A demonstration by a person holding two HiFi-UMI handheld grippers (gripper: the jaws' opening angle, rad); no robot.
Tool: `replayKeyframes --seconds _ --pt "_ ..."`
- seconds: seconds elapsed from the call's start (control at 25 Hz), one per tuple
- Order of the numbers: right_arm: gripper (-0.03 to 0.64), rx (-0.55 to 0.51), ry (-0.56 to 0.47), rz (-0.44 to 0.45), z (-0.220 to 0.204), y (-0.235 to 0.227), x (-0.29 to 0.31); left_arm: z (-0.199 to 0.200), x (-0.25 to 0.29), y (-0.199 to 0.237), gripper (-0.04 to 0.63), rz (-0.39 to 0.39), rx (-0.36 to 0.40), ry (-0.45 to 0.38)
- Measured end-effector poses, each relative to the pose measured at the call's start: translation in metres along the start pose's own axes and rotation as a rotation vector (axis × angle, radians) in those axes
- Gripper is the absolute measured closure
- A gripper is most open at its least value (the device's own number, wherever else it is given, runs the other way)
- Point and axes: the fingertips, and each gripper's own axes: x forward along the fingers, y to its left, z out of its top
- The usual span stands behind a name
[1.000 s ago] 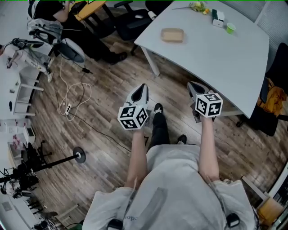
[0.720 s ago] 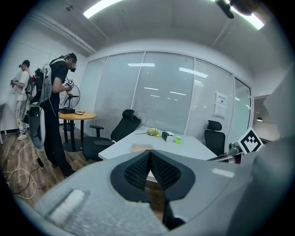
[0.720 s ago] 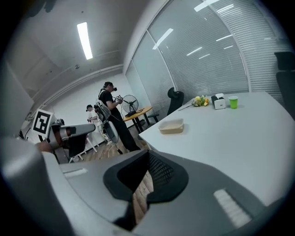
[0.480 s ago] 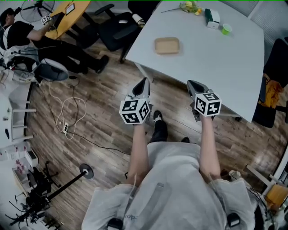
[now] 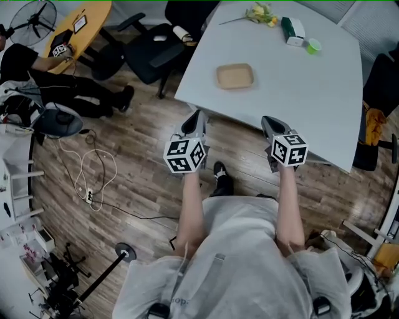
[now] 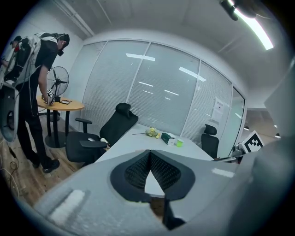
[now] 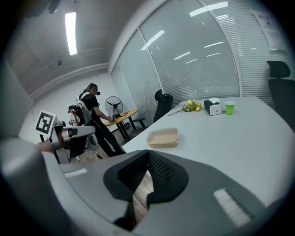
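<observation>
Shallow tan rectangular tray [image 5: 235,76] is noted lying flat on the white table [image 5: 312,93], toward its near left corner and well apart from both grippers. Farther back on the table, a small green cup [image 5: 313,45], a white-and-green box [image 5: 291,29] and a yellow flower sprig [image 5: 262,10] are seen.

Left gripper [image 5: 195,118] is held over the wooden plank floor [image 5: 137,156], just short of the table edge. Its jaws are pressed together at the tips, with nothing between them. Right gripper [image 5: 269,122] is seen at the table edge, its jaws likewise closed tip to tip and empty.

The step in hand is judged an approach to the table. To be done well, both grippers are best kept level and above tabletop height so that the edge is cleared. The jaws are best parted ahead of the tray rather than at it.

A black office chair [image 5: 153,50] stands left of the table.
</observation>
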Motion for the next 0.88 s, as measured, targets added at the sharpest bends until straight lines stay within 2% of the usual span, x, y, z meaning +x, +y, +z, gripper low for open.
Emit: replayKeyframes --seconds 0.28,0.6,0.88 --pt "0.612 0.025 -0.006 -0.053 0.002 0.002 0.022 -0.002 0.012 0.036 0.591 -0.020 -0.016 0.033" --pt "0.612 0.059 0.001 -0.091 0.000 -0.012 0.040 -0.015 0.032 0.046 0.592 -0.027 -0.023 0.082" --pt "0.612 0.017 0.004 -0.061 0.029 -0.032 0.077 -0.003 0.077 0.053 0.592 -0.011 -0.030 0.081"
